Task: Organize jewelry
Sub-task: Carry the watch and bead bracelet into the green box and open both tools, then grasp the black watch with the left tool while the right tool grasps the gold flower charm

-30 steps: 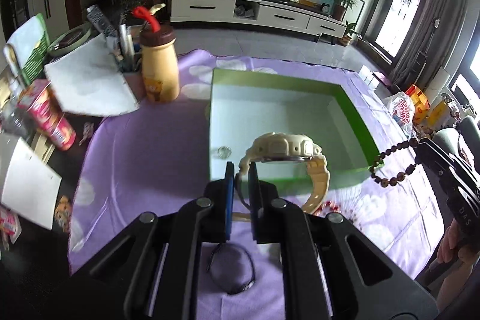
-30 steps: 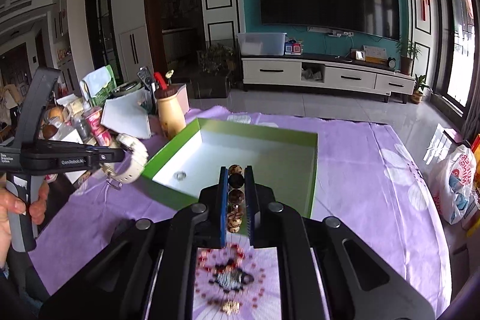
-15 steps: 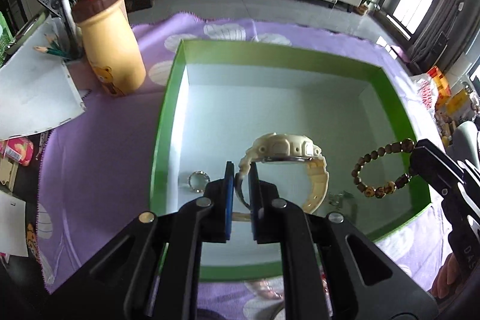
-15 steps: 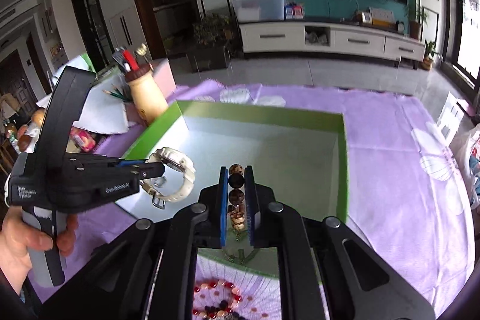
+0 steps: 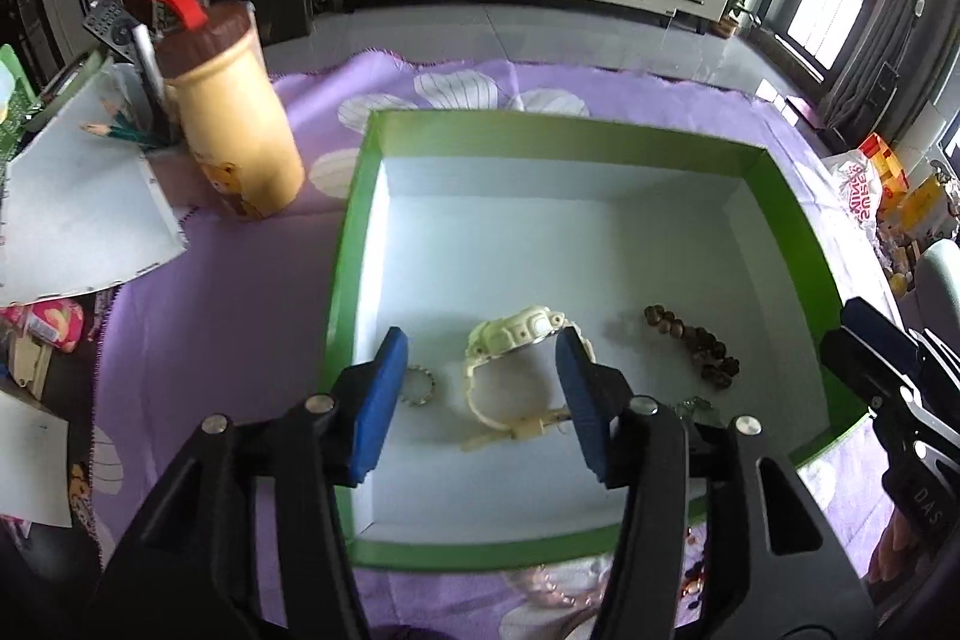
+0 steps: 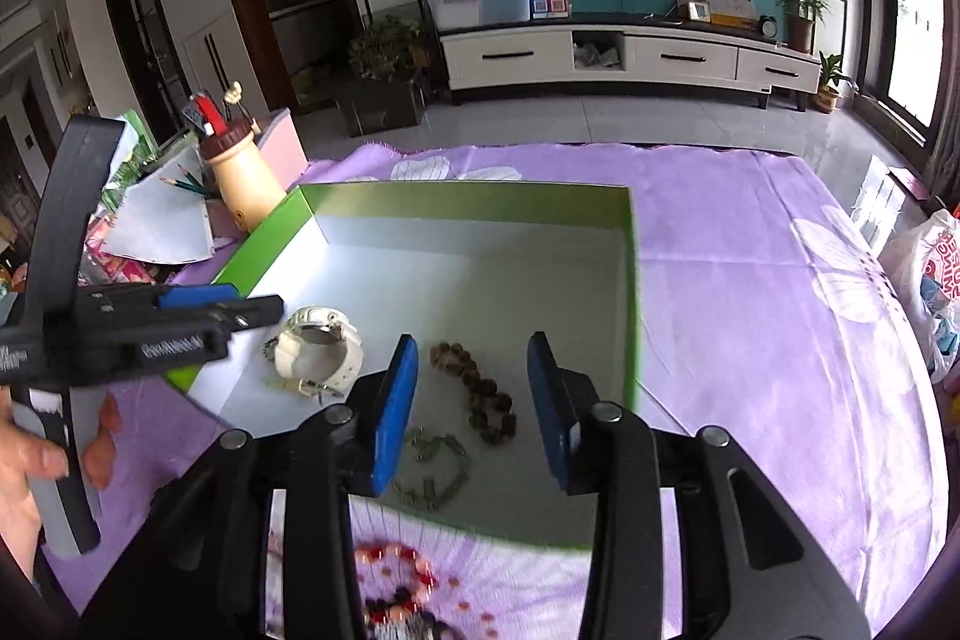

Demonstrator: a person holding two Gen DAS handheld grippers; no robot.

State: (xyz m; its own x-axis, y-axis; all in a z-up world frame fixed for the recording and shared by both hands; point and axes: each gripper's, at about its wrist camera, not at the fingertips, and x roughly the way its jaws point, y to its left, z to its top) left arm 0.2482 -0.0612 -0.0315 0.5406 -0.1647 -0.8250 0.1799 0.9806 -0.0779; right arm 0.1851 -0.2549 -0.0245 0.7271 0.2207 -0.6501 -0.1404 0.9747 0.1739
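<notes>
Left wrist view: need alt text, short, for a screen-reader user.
The open left gripper hangs over a green box on a purple cloth, with a cream watch lying in the box between its blue fingers. A small ring lies to the watch's left, a brown bead bracelet to its right.

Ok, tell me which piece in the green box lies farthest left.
The small ring, near the box's left wall. The cream watch lies in the middle, the brown bead bracelet further right.

Purple floral cloth [image 6: 750, 292] covers table; green box [image 5: 360, 196], yellow bottle [image 5: 240, 124], papers [image 5: 78, 208] on it.
</notes>
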